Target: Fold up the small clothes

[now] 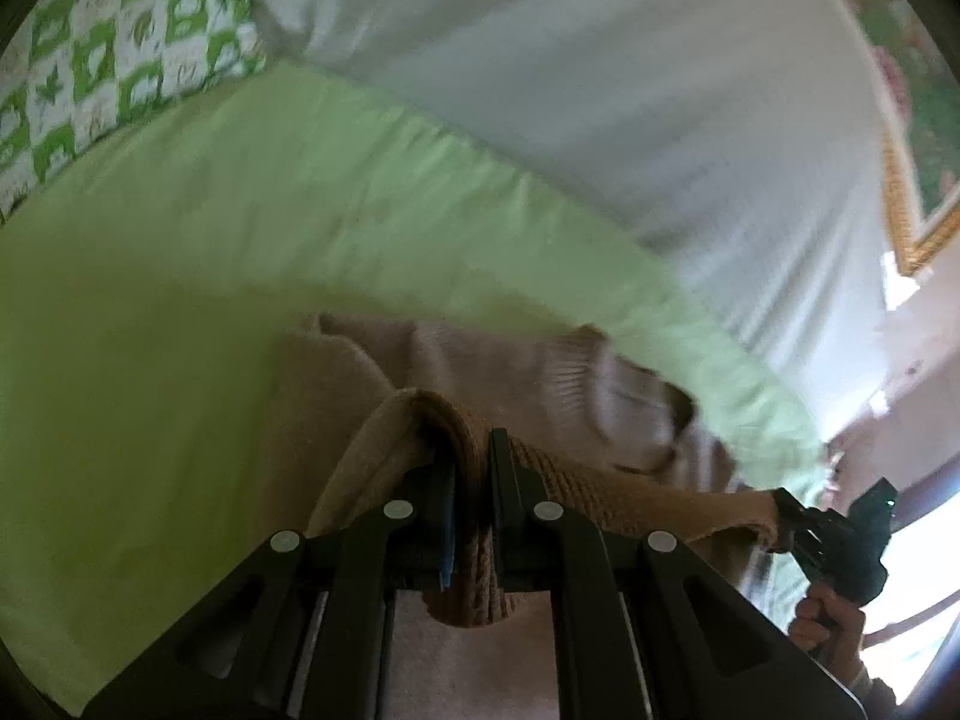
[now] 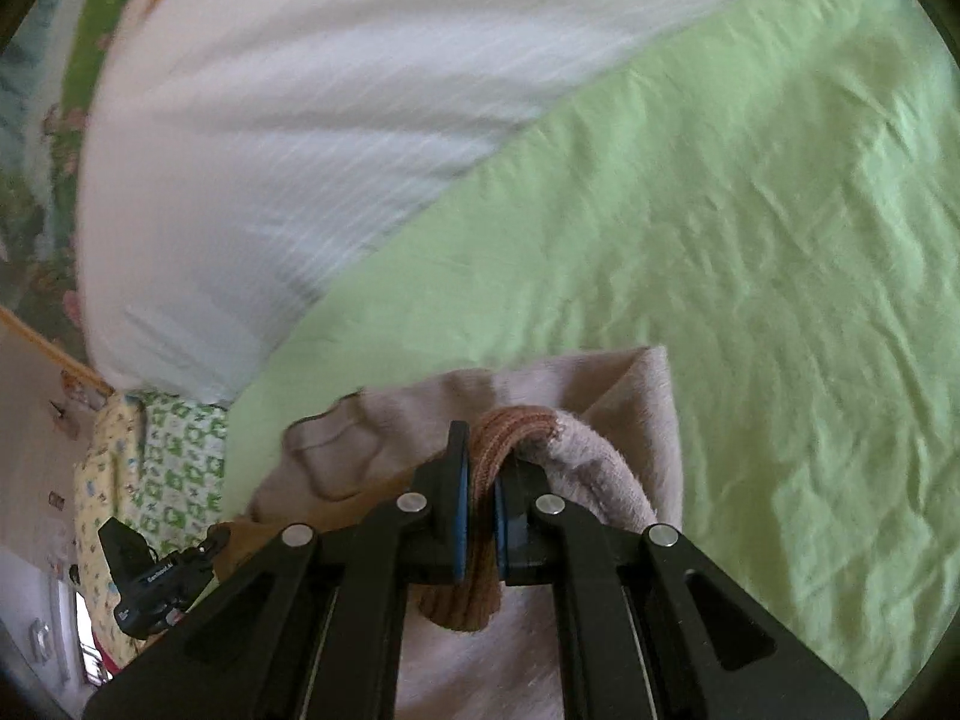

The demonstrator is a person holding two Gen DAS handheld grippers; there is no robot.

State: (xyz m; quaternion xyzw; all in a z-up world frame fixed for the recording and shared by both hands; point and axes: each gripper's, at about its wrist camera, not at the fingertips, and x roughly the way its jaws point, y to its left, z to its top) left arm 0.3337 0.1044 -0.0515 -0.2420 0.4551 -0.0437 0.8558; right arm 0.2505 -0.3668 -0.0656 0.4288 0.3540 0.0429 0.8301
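Garment (image 1: 420, 372): a small beige knit piece with a brown ribbed band, held above the green bedsheet (image 1: 180, 300), its free end trailing onto the sheet near the white wall (image 1: 600, 90). Both views are motion-blurred.

Step in hand, as judged: carrying or spreading the garment by one edge, ahead of laying it flat for the first fold. The band is stretched between the two tools, which stand apart along the same edge.

Left gripper (image 1: 474, 480): jaws drawn together, clamped on a bunched section of the ribbed band, blue pads pressing the fabric from both sides.

Right gripper (image 2: 480, 480): jaws likewise drawn together, clamped on the ribbed band where it meets the fleecy beige cloth; in the left view, a hand (image 1: 828, 618) grips its handle.

Next move calls for: lowering both ends evenly, keeping the edge taut so the body settles without creases, and releasing only once the cloth rests flat on the sheet
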